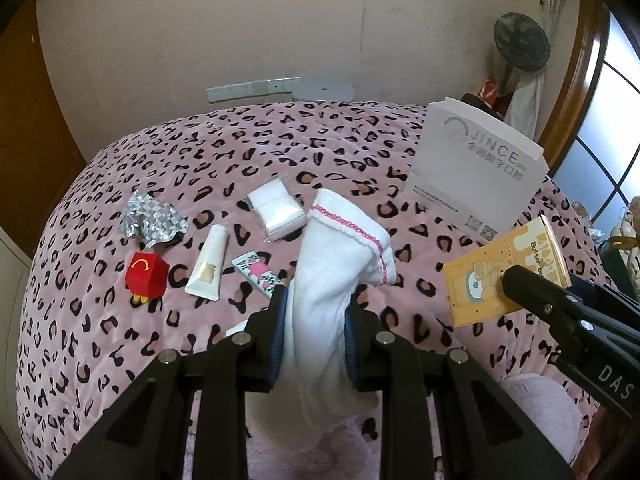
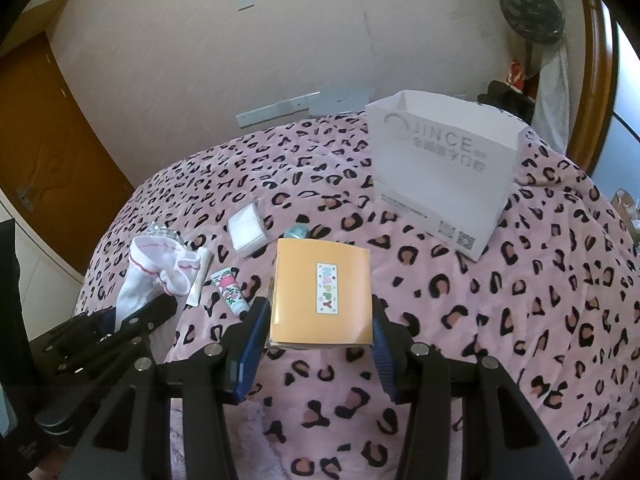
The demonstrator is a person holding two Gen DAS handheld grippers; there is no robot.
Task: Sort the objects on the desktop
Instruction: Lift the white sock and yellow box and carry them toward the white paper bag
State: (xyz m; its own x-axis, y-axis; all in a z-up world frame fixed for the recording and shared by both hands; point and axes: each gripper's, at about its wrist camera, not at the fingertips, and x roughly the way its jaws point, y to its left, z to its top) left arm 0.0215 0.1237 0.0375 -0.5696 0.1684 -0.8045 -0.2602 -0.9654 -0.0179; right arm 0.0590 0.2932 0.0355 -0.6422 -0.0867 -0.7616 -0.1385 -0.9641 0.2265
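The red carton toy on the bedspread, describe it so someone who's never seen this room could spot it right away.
Start at the pink leopard-print blanket and go to the loose items on its left part. Just in front of the crumpled silver foil wrapper and left of the white tube sits the red carton toy, the only red thing, with a yellow arch on top.

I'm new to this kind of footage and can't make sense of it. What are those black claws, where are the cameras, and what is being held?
A person holds two handheld grippers; each carries a wide-angle camera looking along its fingers. One picture comes from the left gripper, shut on a white sock. The other comes from the right gripper, clamping an orange box. Below, on a pink leopard-print blanket, lie a red carton, a white tube, crumpled foil, a pack of white pads, and a standing white paper bag.
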